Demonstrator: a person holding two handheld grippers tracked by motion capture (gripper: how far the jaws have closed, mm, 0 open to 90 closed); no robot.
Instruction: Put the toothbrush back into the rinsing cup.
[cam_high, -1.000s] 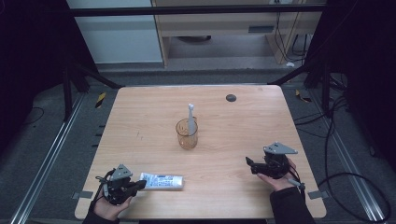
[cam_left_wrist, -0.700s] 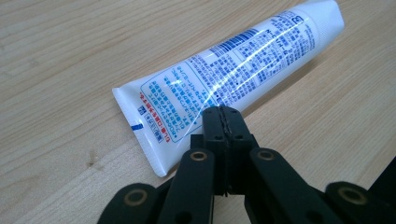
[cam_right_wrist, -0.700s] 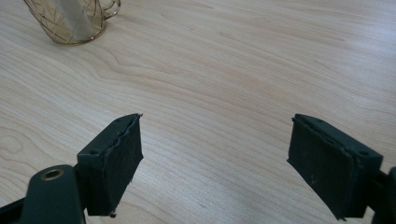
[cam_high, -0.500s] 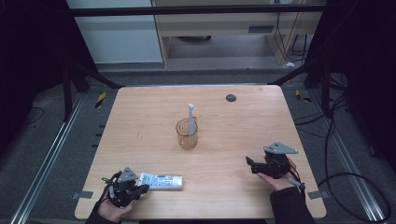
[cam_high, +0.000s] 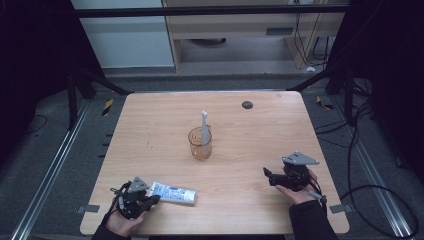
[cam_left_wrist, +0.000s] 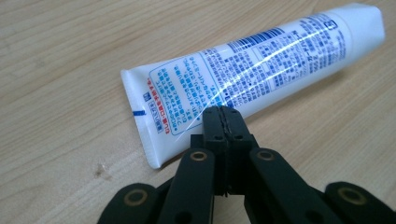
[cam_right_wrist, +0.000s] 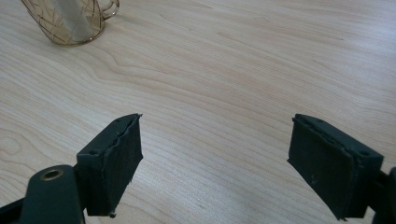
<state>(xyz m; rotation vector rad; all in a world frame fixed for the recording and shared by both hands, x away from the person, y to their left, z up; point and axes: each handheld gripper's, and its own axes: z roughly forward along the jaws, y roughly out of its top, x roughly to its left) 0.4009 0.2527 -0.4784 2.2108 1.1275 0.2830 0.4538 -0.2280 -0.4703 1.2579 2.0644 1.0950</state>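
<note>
A white toothpaste tube (cam_high: 175, 192) with blue print lies flat near the table's front left. My left gripper (cam_high: 154, 199) sits at its crimped end. In the left gripper view the jaws are pressed together, with their tips (cam_left_wrist: 222, 112) just over the tube (cam_left_wrist: 261, 65) and nothing between them. My right gripper (cam_high: 267, 175) rests at the front right, pointing left. Its jaws stand wide apart (cam_right_wrist: 215, 154) over bare wood. An amber glass cup (cam_high: 200, 145) stands mid-table with a white stick-like item (cam_high: 204, 122) upright in it. The cup (cam_right_wrist: 70, 23) shows at the top left of the right gripper view.
A small black disc (cam_high: 247, 104) lies near the far edge of the wooden table (cam_high: 260, 135). Metal frame rails and cables run along the floor on both sides.
The left hand has shifted slightly at the tube's crimped end. The right hand and the cup have not moved.
</note>
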